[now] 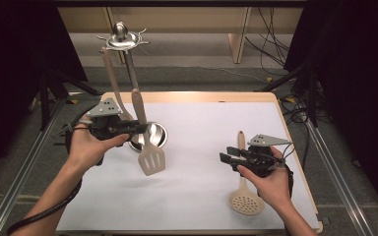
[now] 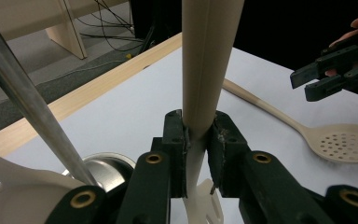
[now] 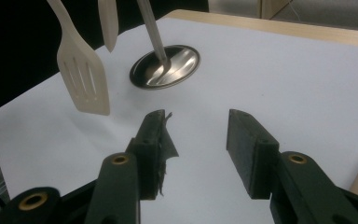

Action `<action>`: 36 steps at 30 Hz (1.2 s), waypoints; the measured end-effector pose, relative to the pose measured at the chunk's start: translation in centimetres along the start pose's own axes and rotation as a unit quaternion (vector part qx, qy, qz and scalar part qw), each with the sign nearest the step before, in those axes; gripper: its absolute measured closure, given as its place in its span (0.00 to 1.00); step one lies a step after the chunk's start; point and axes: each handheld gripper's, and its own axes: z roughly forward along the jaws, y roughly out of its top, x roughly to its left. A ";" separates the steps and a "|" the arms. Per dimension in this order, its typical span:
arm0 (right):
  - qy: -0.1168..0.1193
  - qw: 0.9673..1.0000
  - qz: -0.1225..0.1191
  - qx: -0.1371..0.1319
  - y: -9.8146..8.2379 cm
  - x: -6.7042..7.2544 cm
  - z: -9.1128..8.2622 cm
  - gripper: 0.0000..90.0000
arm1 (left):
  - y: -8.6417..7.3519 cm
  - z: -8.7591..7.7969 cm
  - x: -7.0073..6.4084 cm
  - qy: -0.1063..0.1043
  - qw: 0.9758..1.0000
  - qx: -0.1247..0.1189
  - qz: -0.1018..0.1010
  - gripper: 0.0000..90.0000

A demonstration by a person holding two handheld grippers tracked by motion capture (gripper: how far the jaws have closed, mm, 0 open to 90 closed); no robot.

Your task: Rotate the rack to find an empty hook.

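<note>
Left side of the worktop (image 1: 202,196), which is covered by a white sheet with a pale wooden edge: the left tool (image 1: 128,129) is clamped on the handle of a beige plastic slotted spatula (image 1: 151,158). In the left gripper view both pads press the spatula's handle (image 2: 205,93) from either side. The spatula hangs blade down, clear of the sheet, handle pointing up and slightly back.

Just behind the spatula stands a steel utensil stand with a round shiny base (image 1: 150,135), a thin upright pole and a hooked ring on top (image 1: 120,39). A second beige utensil with a long handle (image 1: 112,81) hangs from the ring, beside the pole. In the right gripper view the spatula's blade (image 3: 83,77) sits in front of and to the side of the base (image 3: 165,67), not touching it.

Right side: a beige plastic perforated skimmer spoon (image 1: 246,200) lies flat on the sheet, handle pointing away from the person. The right tool (image 1: 229,155) is above its handle, jaws wide apart with nothing between them; the right gripper view shows bare sheet between the pads.
</note>
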 end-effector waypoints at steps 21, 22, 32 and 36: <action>-0.018 1.000 -0.007 -0.005 -0.2 -0.3 0.0 0.63 | 2.4 -0.2 1.8 0.028 1.000 -0.005 0.003 0.86; -0.012 1.000 -0.001 -0.002 -0.2 -0.3 0.0 0.63 | 2.6 -0.1 1.9 0.026 1.000 -0.008 0.003 0.86; -0.009 1.000 0.019 0.005 -0.3 -0.1 0.0 0.62 | 3.9 -0.4 2.4 0.034 0.999 -0.004 0.002 0.86; -0.005 1.000 0.020 0.003 -0.3 -0.1 0.0 0.62 | 4.4 -0.4 2.9 0.035 0.999 -0.003 0.000 0.86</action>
